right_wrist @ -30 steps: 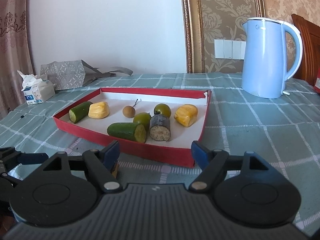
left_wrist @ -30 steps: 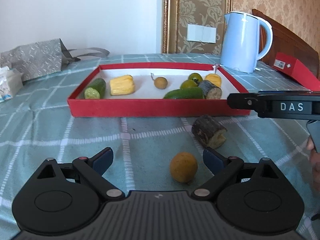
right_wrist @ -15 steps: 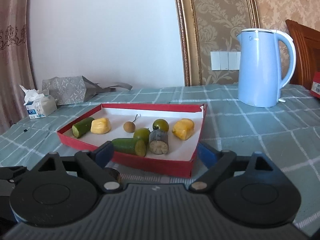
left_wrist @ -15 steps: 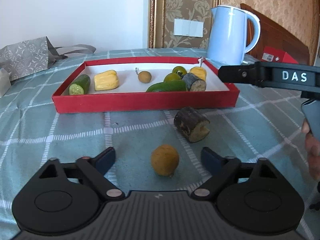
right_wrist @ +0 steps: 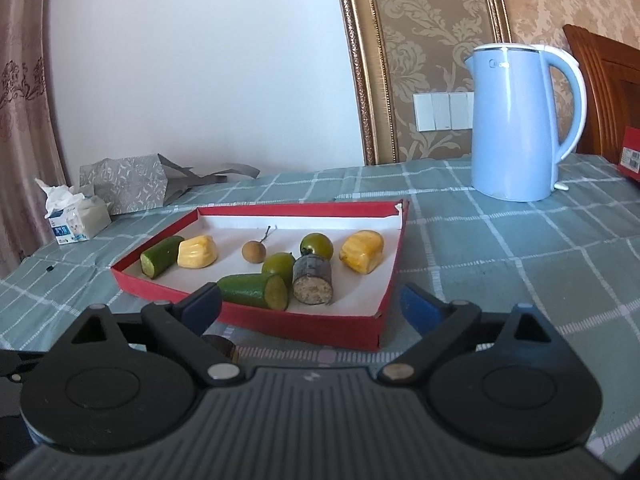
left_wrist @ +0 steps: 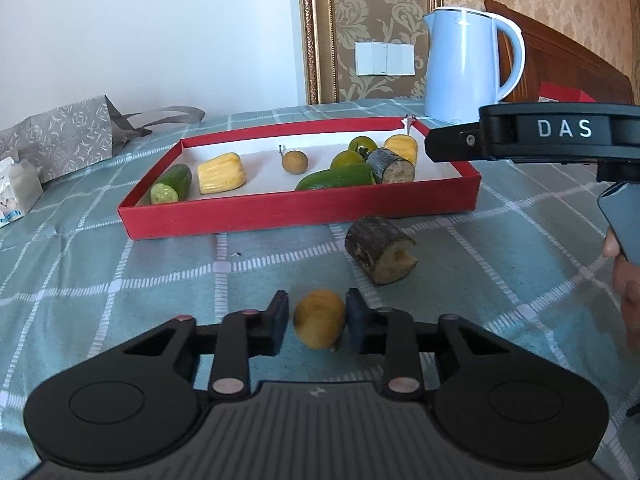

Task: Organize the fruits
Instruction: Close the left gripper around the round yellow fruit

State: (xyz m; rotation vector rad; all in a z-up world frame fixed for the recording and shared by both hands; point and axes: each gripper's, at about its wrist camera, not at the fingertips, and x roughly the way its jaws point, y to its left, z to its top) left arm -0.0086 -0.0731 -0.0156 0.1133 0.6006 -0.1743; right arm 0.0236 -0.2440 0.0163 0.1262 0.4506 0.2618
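Note:
A round yellow-orange fruit [left_wrist: 320, 319] lies on the checked cloth, and my left gripper [left_wrist: 318, 320] is shut on it, one pad on each side. A dark sugarcane piece [left_wrist: 380, 249] lies just beyond it on the cloth. The red tray [left_wrist: 300, 210] holds cucumber pieces, yellow jackfruit pieces, a longan, green citrus and another cane piece. My right gripper [right_wrist: 310, 308] is open and empty in front of the tray's near corner [right_wrist: 376, 334]. The right gripper's body [left_wrist: 556, 138] shows at the right of the left wrist view.
A blue kettle [right_wrist: 516, 124] stands behind the tray to the right. A grey paper bag [right_wrist: 128, 182] and a tissue pack [right_wrist: 74, 216] sit at the far left. A red box [right_wrist: 630, 152] lies at the right edge by a wooden headboard.
My left gripper has moved forward around the yellow-orange fruit and its jaws have closed on it. My right gripper has drawn back slightly and risen, still open.

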